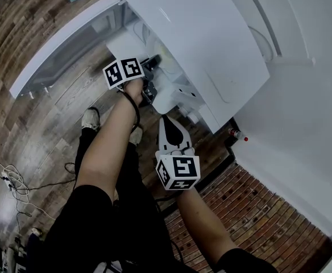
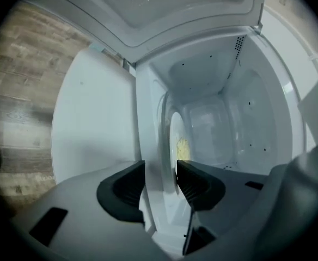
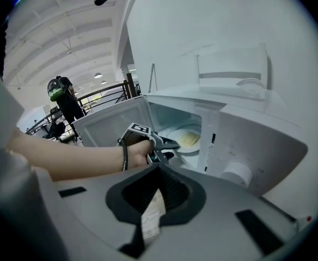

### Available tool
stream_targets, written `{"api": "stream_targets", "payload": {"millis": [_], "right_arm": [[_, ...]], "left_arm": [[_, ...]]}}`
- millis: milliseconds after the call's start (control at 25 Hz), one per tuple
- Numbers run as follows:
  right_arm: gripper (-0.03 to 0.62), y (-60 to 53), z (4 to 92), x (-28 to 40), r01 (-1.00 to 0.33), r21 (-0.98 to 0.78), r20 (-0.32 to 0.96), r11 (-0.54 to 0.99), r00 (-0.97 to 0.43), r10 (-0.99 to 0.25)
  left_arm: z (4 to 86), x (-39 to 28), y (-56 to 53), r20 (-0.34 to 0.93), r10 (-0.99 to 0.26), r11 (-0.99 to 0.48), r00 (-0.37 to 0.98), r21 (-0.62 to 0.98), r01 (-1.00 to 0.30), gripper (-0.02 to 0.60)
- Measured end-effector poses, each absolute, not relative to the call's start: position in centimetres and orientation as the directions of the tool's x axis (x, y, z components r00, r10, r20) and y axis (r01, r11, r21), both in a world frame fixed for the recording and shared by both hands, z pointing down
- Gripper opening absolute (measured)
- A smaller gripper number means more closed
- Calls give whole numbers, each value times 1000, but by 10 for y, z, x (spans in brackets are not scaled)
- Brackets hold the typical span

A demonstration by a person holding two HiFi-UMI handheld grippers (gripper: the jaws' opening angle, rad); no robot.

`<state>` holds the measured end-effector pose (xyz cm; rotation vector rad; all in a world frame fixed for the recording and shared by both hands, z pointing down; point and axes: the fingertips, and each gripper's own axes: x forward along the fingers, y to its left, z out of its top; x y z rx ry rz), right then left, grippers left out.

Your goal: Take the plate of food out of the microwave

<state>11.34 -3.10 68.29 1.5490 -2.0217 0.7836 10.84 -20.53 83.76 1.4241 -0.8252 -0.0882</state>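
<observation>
A white plate (image 2: 170, 140) with pale yellow food (image 2: 182, 147) lies inside the open white microwave (image 1: 211, 44). In the left gripper view its rim runs edge-on between my left gripper's (image 2: 160, 170) two dark pads, which close on it from both sides. The right gripper view shows the plate (image 3: 182, 144) and food (image 3: 190, 139) in the oven's mouth, with the left gripper (image 3: 172, 148) biting its near rim. My right gripper (image 1: 167, 120) hangs below the oven front, shut and empty, apart from the plate. The head view hides the plate.
The microwave door (image 1: 63, 44) swings wide to the left. A round knob (image 3: 236, 173) sits on the control panel at the right of the opening. Cables (image 1: 12, 181) lie on the wooden floor; a brick strip (image 1: 257, 209) runs along the wall. A person (image 3: 66, 99) stands far off.
</observation>
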Motion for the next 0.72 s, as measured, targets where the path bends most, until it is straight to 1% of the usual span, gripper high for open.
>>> {"api": "stream_targets", "payload": {"millis": [160, 240, 280, 520, 720], "right_arm": [[13, -34, 686, 110, -967, -163, 675, 197, -255, -692], [12, -35, 687, 109, -967, -166, 677, 195, -255, -691], [12, -36, 687, 108, -967, -167, 678, 194, -255, -690], [13, -45, 686, 103, -967, -173, 675, 186, -254, -692], [12, -55, 682, 94, -968, -169, 661, 187, -252, -707]], "left_arm": [[827, 106, -203, 416, -524, 165, 743, 906, -391, 103], [823, 105, -201, 399, -526, 161, 751, 914, -373, 42], [822, 104, -199, 393, -528, 166, 753, 917, -362, 29], [824, 95, -190, 348, -543, 225, 764, 937, -267, 15], [819, 75, -181, 335, -555, 224, 761, 942, -252, 12]]}}
